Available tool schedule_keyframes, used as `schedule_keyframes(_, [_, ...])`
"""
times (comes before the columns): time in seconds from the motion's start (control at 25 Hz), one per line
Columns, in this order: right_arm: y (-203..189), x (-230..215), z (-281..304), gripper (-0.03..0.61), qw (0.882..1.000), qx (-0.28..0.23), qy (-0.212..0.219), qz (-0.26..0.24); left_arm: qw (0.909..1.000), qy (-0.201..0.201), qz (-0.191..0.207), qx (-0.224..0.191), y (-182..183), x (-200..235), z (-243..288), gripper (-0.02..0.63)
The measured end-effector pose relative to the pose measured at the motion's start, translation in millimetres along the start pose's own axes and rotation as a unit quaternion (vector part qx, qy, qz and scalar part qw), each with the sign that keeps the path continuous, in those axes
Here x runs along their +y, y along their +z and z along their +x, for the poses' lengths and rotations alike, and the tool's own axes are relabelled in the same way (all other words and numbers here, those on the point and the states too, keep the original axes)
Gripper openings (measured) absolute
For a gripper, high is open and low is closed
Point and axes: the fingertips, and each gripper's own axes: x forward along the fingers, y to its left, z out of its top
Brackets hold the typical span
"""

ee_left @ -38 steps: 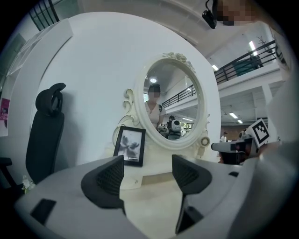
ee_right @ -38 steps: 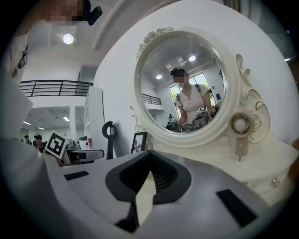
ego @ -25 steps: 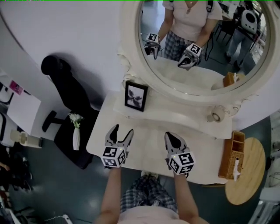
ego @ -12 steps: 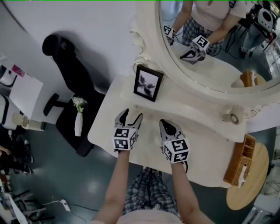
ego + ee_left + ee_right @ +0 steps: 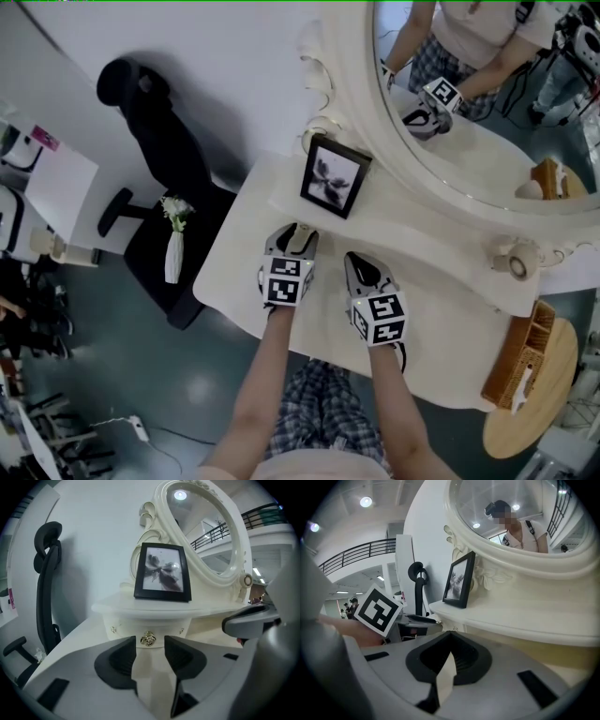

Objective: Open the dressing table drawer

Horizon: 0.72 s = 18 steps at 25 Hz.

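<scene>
The drawer (image 5: pixel 126 630) is not yet open; it sits under the small shelf at the back of the desk (image 5: pixel 230 281). My left gripper (image 5: pixel 150 649) has its jaws closing, about half apart, with the gold knob (image 5: pixel 148 639) framed between the tips but not yet pinched. My right gripper (image 5: pixel 449 639) has its jaws together on nothing. I judge that the grip and the pull are both left to do.

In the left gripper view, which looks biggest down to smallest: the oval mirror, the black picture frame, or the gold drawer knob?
1. oval mirror, though it runs off behind the frame
2. black picture frame
3. gold drawer knob, tiny even though it is nearest the camera
</scene>
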Motion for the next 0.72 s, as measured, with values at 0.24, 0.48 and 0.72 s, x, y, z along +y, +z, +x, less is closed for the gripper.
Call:
schedule_keyframes(0.24, [-0.9,-9.7,1.2,0.015,1.000,0.003,-0.011,0.007,0.9999,0.006,0.006,0.009,-0.8,0.3,9.8,0.144])
schedule_keyframes(0.48, [-4.8,-17.9,-0.2,0.015,1.000,0.006,-0.021,0.011,0.9999,0.011,0.003,0.004,-1.0,3.0,9.6,0.110])
schedule_keyframes(0.72, [-9.3,-16.1,-1.5,0.015,1.000,0.010,-0.024,0.014,1.0000,0.007,-0.001,0.005,-5.2,1.9,3.0,0.109])
